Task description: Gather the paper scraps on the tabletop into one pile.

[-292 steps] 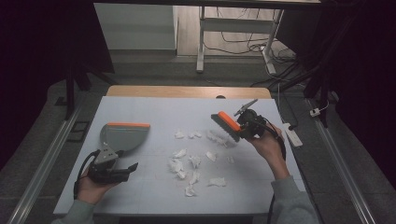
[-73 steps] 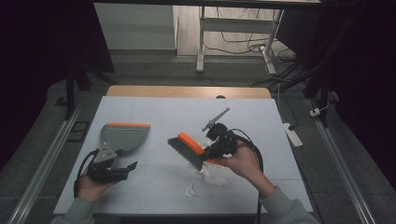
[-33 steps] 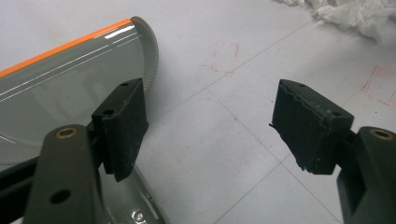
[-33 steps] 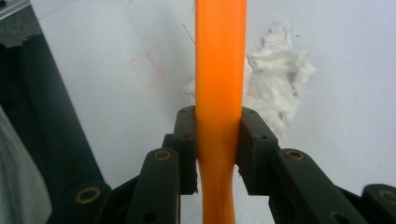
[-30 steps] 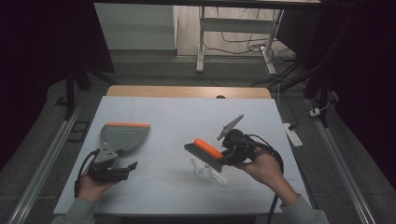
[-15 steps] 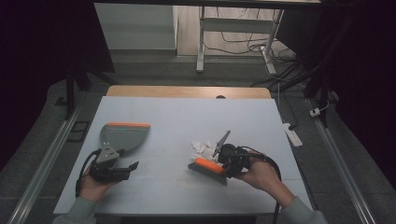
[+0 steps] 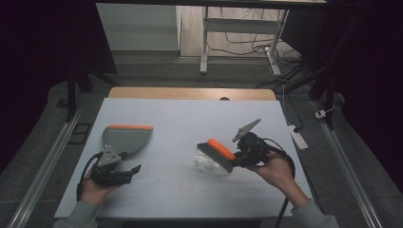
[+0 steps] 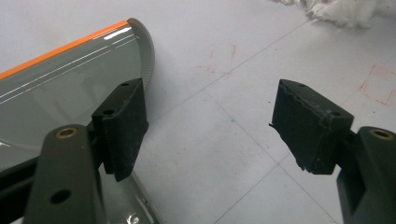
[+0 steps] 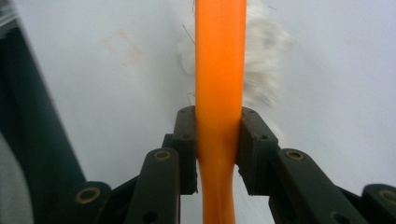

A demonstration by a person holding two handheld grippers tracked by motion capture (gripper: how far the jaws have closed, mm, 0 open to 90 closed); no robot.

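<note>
My right gripper [image 7: 243, 153] is shut on the orange handle of a hand brush [image 7: 216, 154], whose dark bristles rest against a small heap of white fluff [image 7: 205, 164] at the table's middle right. In the right gripper view the orange brush handle [image 9: 219, 70] runs up between the jaws, with blurred white fluff [image 9: 264, 60] behind it. My left gripper [image 7: 124, 175] lies low at the front left, open and holding nothing. A grey dustpan [image 7: 124, 138] with an orange lip sits just beyond it. The dustpan [image 8: 65, 84] lies beside the left finger [image 8: 121, 126] in the left gripper view.
The pale table [image 7: 190, 118] has a wooden strip along its far edge. A white power strip [image 7: 297, 135] lies off the right side. Faint red marks [image 8: 378, 84] show on the tabletop. White fluff [image 8: 341, 9] appears at the top right of the left gripper view.
The scattered fluff has been swept into one small heap. In the last second the brush dipped toward the front edge, then came back up and left against the heap. The left gripper stayed put.
</note>
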